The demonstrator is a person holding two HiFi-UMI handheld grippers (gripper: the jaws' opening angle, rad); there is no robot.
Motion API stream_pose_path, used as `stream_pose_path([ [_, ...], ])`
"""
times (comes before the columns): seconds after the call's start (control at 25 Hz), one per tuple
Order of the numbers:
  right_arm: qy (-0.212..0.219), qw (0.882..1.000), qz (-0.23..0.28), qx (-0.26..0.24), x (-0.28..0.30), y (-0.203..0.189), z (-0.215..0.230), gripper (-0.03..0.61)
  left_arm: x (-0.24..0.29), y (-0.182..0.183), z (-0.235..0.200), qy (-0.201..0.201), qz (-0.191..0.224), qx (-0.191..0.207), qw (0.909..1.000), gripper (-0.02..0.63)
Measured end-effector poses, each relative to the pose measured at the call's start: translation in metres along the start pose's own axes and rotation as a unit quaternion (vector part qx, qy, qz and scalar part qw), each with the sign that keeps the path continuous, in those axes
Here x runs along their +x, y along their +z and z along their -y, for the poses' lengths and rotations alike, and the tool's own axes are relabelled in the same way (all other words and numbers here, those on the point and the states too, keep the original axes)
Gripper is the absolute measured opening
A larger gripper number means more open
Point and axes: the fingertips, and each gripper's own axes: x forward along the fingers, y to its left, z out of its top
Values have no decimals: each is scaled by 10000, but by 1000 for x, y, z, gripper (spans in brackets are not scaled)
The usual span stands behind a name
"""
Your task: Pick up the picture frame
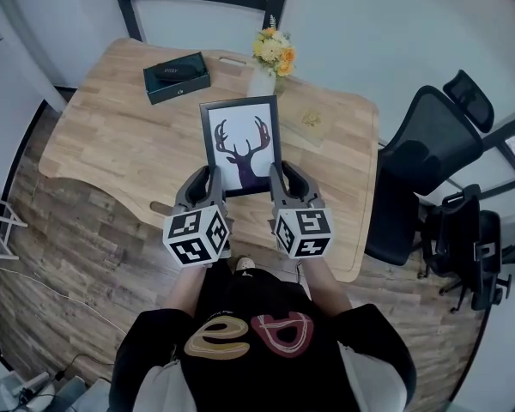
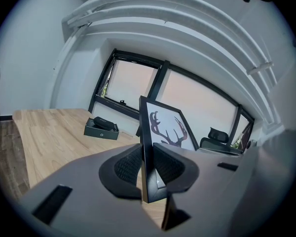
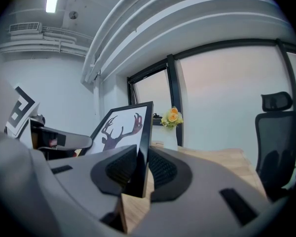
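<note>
Picture frame with antler print is hanging tilted over the table, between both tools. Left tool is pinching its left edge; right tool is pinching its right edge. Black box and flowers are sitting on the table beyond.

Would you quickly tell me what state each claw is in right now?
Left claw: closed on the left edge of the picture frame.
Right claw: closed on the right edge of the picture frame.
</note>
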Motion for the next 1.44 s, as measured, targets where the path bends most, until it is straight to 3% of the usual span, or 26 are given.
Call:
stream_pose_path([
  [1.44,58,9996,255,-69,-10,8,-5,77,-17,7,6,114,178,182,9996,83],
])
